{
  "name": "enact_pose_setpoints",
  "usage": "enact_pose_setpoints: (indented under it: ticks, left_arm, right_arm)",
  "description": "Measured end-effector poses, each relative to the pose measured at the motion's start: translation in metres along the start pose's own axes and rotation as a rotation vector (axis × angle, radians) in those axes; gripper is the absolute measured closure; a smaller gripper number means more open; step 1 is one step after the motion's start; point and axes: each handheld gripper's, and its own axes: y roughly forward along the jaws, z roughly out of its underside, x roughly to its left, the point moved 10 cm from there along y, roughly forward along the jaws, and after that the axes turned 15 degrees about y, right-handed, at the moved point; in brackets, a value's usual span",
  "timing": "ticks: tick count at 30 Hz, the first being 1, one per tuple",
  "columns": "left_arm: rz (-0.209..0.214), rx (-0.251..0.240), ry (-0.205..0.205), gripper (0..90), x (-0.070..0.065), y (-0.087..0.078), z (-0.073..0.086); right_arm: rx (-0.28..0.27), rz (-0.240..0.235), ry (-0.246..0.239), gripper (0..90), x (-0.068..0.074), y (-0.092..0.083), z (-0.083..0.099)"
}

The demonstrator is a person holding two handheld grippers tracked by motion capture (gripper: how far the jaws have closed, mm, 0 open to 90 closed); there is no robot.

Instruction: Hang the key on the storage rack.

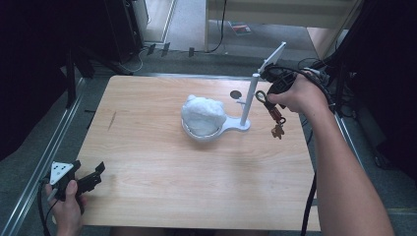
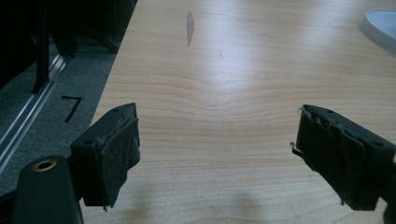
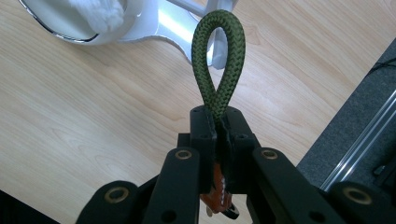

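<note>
Two grippers are at work over the wooden table [image 1: 162,162], but they share the job unevenly. The right gripper [image 3: 218,122] is clamped on a keychain: its jaws pinch the neck of the green cord loop [image 3: 218,60], which stands up above them, while an orange clip and small metal charm [image 1: 278,130] dangle below, clear of the tabletop. In the high view the right hand [image 1: 297,93] holds this keychain [image 1: 269,109] just beside the upright post of the white stand [image 1: 250,101], whose round dish [image 1: 206,133] carries a lump of white fluffy material [image 1: 202,114]. The loop hangs near a short peg on the post but does not appear to be over it yet. So the pickup looks done; what seems left is threading the loop onto the peg and letting go. The left gripper [image 2: 217,154] rests at the near left corner, jaws spread wide with nothing between them, well apart from the stand.
</note>
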Motion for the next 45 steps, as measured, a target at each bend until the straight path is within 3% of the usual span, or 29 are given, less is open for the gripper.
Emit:
enact_pose_setpoints:
  ticks: [20,24,32,37,45]
  left_arm:
    - [-0.003,0.001,0.000,13.8,0.000,0.000,0.000]
    - [-0.003,0.001,0.000,13.8,0.000,0.000,0.000]
    - [-0.002,-0.001,-0.001,13.8,0.000,0.000,0.000]
    - [0.000,-0.001,0.000,13.8,0.000,0.000,0.000]
    - [-0.002,-0.001,0.002,13.8,0.000,-0.001,0.000]
  right_arm:
    - [0.030,0.007,-0.002,84.6,-0.001,0.021,-0.010]
    - [0.063,0.026,-0.004,78.6,0.000,0.025,-0.008]
    - [0.050,0.036,0.000,62.7,0.003,0.024,-0.011]
    - [0.061,0.031,0.012,58.0,0.005,0.019,-0.007]
    - [0.082,0.039,-0.008,49.3,0.007,0.011,0.002]
